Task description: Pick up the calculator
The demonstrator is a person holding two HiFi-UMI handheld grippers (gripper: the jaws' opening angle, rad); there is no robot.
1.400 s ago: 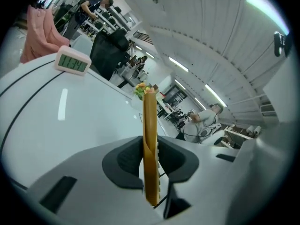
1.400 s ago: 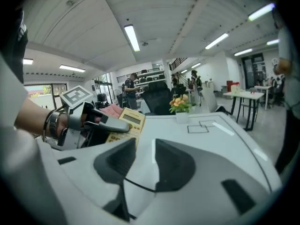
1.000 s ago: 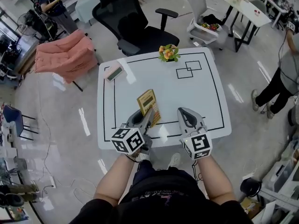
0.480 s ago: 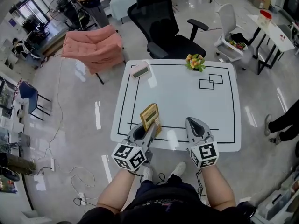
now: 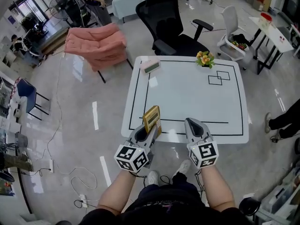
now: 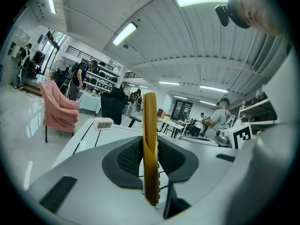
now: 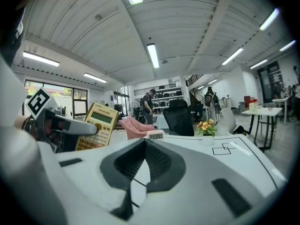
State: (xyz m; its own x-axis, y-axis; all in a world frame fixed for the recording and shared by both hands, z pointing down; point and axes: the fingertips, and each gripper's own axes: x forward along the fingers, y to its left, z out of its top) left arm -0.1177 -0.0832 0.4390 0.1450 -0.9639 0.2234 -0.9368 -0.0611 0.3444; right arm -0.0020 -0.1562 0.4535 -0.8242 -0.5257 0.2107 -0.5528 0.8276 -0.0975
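Note:
The yellow calculator (image 5: 152, 119) is held off the white table (image 5: 187, 95), above its near left edge. My left gripper (image 5: 153, 128) is shut on the calculator's lower end. In the left gripper view the calculator (image 6: 150, 139) stands edge-on between the dark pads (image 6: 129, 157) of my left gripper (image 6: 150, 165). My right gripper (image 5: 191, 122) hovers at the table's near edge, shut and holding nothing. In the right gripper view my right gripper (image 7: 143, 146) has its jaws together, and the calculator (image 7: 97, 125) shows keys-forward at the left.
A small digital clock (image 5: 151, 66) lies at the table's far left corner. A flower pot (image 5: 205, 59) and two outlined squares (image 5: 216, 77) are at the far right. A black office chair (image 5: 171, 25) and a pink-draped seat (image 5: 96, 43) stand beyond. People are in the background.
Both grippers have drawn back from over the table toward its near edge, and the table now sits farther right in the head view. The calculator has stayed in the left gripper.

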